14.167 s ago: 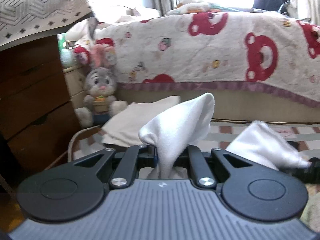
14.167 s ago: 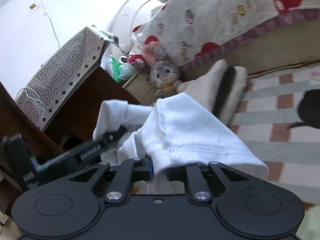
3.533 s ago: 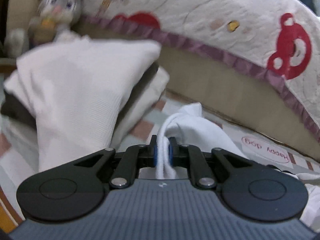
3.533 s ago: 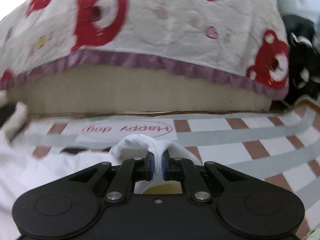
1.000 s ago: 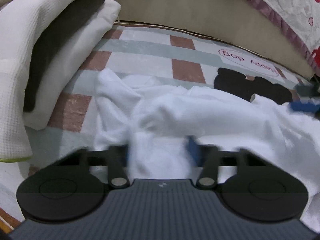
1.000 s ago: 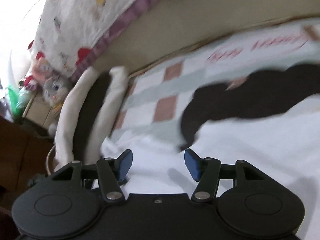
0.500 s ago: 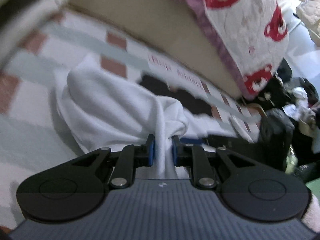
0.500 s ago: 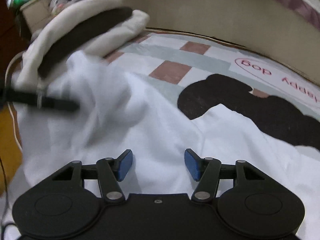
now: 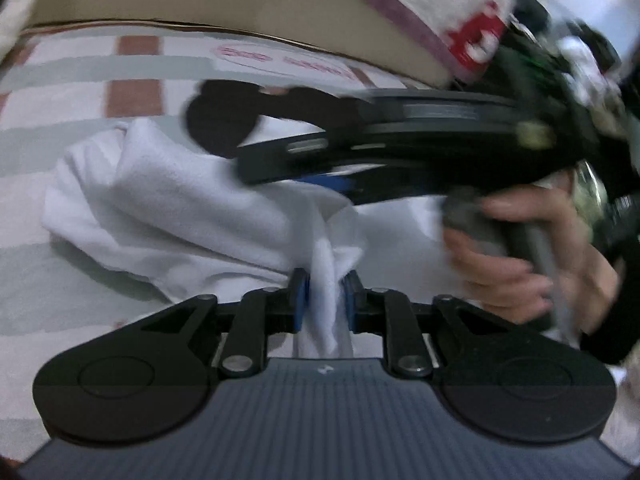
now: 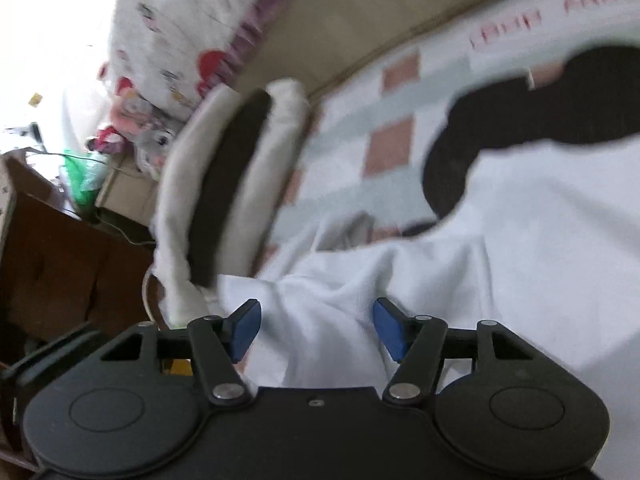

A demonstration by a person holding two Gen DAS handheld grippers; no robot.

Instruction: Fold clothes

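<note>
A white garment (image 9: 168, 196) lies bunched on a checked mat (image 9: 80, 80) on the floor. My left gripper (image 9: 325, 300) is shut on a fold of it, low over the mat. My right gripper (image 10: 316, 330) is open and empty, with its blue pads (image 10: 390, 332) spread just above a spread part of the same white garment (image 10: 520, 240). In the left wrist view the right gripper (image 9: 336, 184) crosses from the right, held by a hand (image 9: 520, 248), just above the garment.
A stack of folded white and dark clothes (image 10: 232, 184) lies at the mat's left end. A bed with a bear-print quilt (image 10: 180, 40) runs along the far side. A brown wooden cabinet (image 10: 60, 272) and a plush rabbit (image 10: 152, 136) stand at the left. Dark clutter (image 9: 580, 60) is at the right.
My left gripper, shut on the white fold, has swung to face right. My right gripper, still open, has moved in close over the garment and tilted.
</note>
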